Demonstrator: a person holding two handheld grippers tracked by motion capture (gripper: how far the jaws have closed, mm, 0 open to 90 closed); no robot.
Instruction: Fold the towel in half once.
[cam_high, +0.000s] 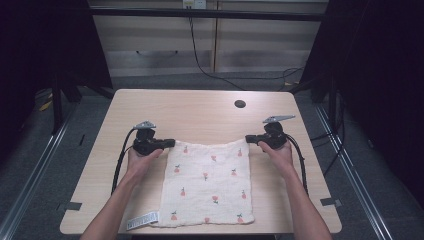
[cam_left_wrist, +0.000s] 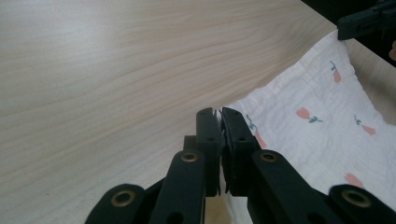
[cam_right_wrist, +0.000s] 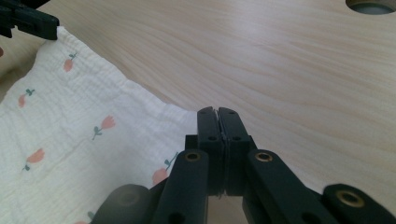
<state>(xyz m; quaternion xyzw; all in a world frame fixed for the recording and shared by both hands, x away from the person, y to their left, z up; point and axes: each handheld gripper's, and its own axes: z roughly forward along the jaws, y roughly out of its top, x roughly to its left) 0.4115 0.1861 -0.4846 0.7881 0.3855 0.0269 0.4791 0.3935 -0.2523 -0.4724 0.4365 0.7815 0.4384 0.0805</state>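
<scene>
Both far corners of my cloth (cam_high: 210, 182) are clamped. Left gripper (cam_high: 171, 143) pinches ten o'clock; right gripper (cam_high: 248, 139) pinches two o'clock.

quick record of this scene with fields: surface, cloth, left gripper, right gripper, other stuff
surface: light wooden table
cloth: white cloth with small pink flower print, spread flat
left gripper: left gripper shut on the cloth's far left corner
right gripper: right gripper shut on the cloth's far right corner
other stuff: round hole in the tabletop; white tag at the cloth's near left corner
</scene>
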